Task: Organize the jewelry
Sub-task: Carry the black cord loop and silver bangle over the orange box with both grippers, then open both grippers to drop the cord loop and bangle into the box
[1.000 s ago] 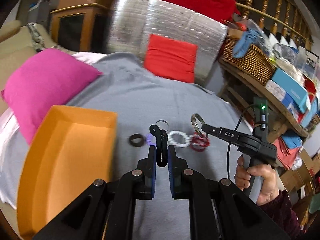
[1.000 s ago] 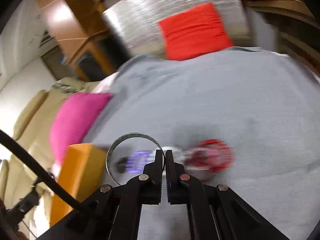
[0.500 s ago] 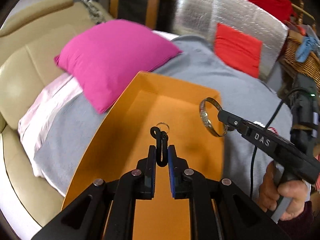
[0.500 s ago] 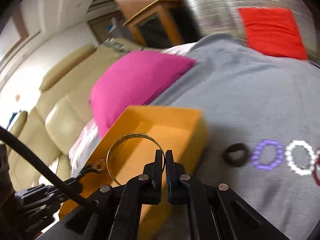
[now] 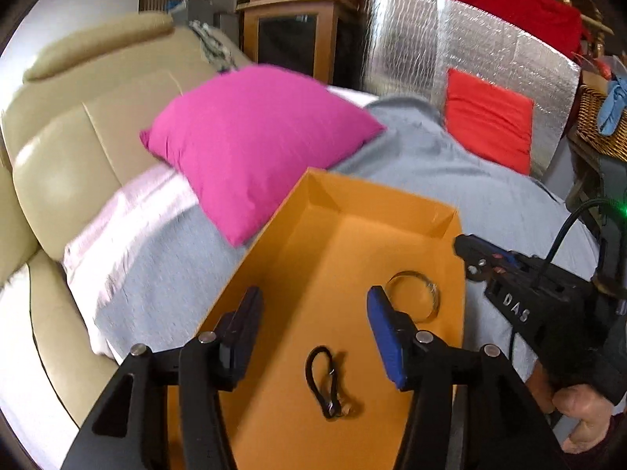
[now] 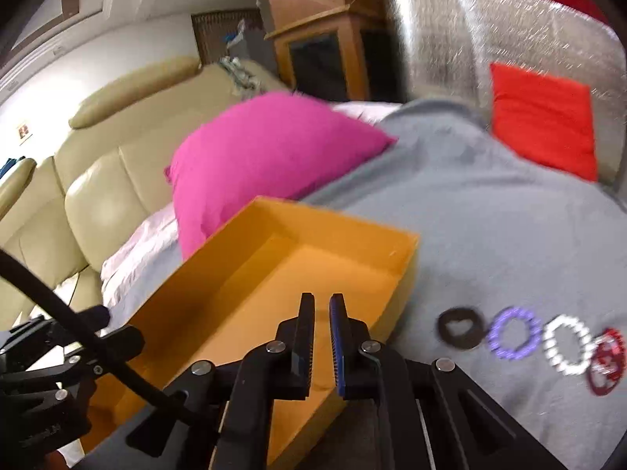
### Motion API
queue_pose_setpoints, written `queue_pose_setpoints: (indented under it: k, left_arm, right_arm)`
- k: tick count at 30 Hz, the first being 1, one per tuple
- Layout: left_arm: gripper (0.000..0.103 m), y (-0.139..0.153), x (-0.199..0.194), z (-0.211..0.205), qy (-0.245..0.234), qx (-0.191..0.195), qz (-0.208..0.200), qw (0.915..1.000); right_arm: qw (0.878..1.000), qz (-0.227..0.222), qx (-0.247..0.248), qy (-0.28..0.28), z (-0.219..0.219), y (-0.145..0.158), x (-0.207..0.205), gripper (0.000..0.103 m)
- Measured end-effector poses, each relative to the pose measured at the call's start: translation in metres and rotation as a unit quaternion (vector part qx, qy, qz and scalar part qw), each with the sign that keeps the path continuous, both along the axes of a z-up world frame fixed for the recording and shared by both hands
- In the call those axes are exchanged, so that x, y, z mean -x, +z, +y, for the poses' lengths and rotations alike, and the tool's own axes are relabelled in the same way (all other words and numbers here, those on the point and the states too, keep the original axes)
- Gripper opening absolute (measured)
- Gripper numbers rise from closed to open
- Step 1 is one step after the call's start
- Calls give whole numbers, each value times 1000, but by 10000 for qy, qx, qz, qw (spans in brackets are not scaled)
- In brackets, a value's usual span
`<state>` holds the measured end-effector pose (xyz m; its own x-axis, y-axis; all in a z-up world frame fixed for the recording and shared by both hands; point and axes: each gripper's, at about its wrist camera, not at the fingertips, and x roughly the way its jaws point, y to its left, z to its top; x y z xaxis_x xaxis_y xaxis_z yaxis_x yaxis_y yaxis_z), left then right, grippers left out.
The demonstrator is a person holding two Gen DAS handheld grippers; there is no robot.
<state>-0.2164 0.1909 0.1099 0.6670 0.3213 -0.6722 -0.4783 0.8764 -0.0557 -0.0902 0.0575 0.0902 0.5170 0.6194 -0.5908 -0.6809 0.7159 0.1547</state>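
An orange tray [image 5: 376, 203] lies on a grey cloth. In it lie a black cord bracelet with a small ring [image 5: 325, 382] and a silver bangle [image 5: 415, 297]. My left gripper [image 5: 313, 301] is open and empty above the tray, over the cord bracelet. My right gripper [image 6: 322, 313] is empty with its jaws a narrow gap apart, above the tray's right side [image 6: 407, 270]; it also shows in the left wrist view [image 5: 468, 248]. On the cloth to the right lie a black ring [image 6: 458, 327], a purple bead bracelet [image 6: 513, 333], a white bead bracelet [image 6: 568, 344] and a red one [image 6: 605, 364].
A pink cushion [image 5: 250, 141] sits behind the tray against a beige sofa [image 5: 70, 149]. A red cushion [image 5: 490, 125] leans on a silver foil panel [image 5: 450, 47]. A wicker basket [image 5: 599, 133] stands on shelves at the right.
My left gripper opened and dropped the black cord bracelet into the tray. My right gripper let go of the silver bangle, which now lies in the tray.
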Motion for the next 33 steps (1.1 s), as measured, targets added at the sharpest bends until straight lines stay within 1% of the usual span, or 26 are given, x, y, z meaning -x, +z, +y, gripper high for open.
queue_pose_setpoints:
  k: [4, 6, 8, 10, 14, 20, 33]
  left_arm:
    - [56, 9, -2, -12, -63, -212, -54, 9997]
    - [56, 12, -4, -19, -108, -311, -64, 9994]
    - [56, 14, -6, -26, -160, -401, -71, 9990]
    - [56, 16, -7, -32, -203, -443, -74, 9988]
    - [56, 19, -11, -44, -285, -534, -61, 9981]
    - [56, 20, -15, -58, -390, -614, -23, 9973]
    - [56, 23, -27, -85, -657, -717, -6, 9953]
  right_arm:
    - [9987, -332, -34, -383, -20, 18, -1, 10]
    - [9968, -541, 48, -578, -28, 28, 0, 11]
    - [9953, -644, 95, -720, -36, 34, 0, 20]
    - [9937, -711, 104, -860, -43, 40, -2, 25]
    - [9895, -971, 133, -1058, -59, 51, 0, 25]
    - [9882, -1022, 77, -1142, -73, 60, -1, 25]
    - [9851, -1057, 75, -1357, -93, 65, -8, 25]
